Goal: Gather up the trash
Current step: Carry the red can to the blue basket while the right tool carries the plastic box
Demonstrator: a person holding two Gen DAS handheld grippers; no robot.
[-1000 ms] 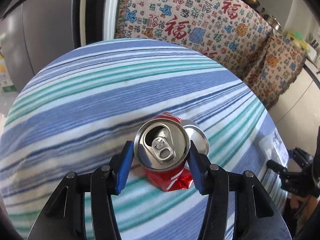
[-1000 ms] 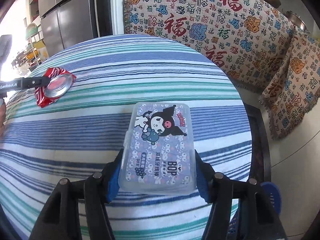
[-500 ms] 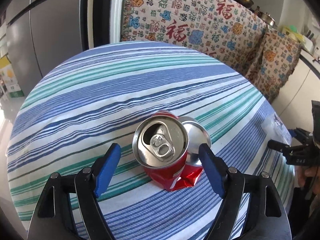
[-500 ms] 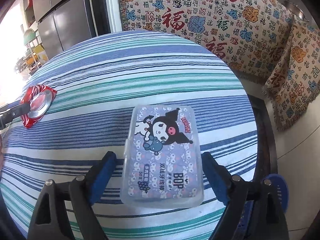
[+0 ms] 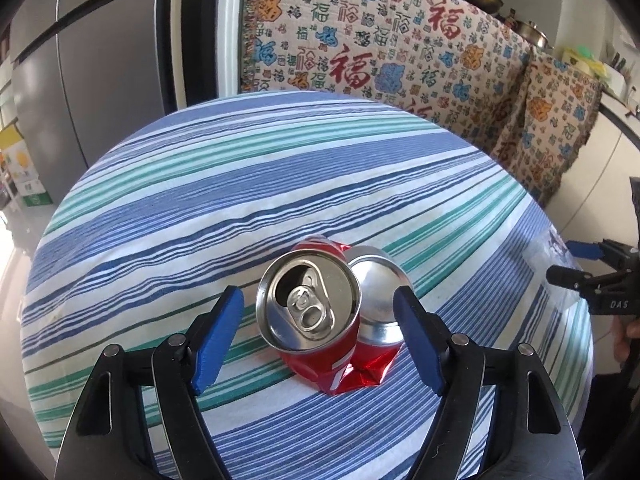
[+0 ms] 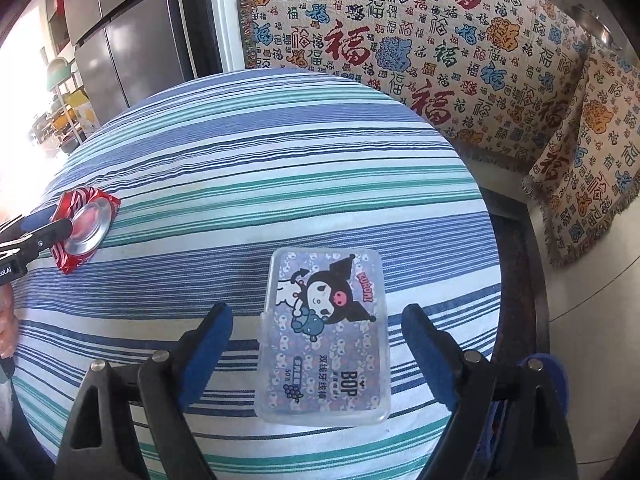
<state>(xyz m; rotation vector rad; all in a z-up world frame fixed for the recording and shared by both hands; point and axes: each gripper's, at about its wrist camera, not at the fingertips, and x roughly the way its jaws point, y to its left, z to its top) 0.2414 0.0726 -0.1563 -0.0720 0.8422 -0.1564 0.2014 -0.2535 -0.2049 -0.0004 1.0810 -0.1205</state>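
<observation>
Both grippers, left gripper point(image 5: 320, 336) and right gripper point(image 6: 318, 352), have just spread wide, nothing pinched. The crushed can point(image 5: 320, 312) looks lopsided, so a squeeze could skid it. The slick plastic box point(image 6: 324, 336) might slip too.

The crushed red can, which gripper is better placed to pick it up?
Left. The left gripper is open with the crushed can between its fingers; the right gripper straddles the plastic box.
</observation>
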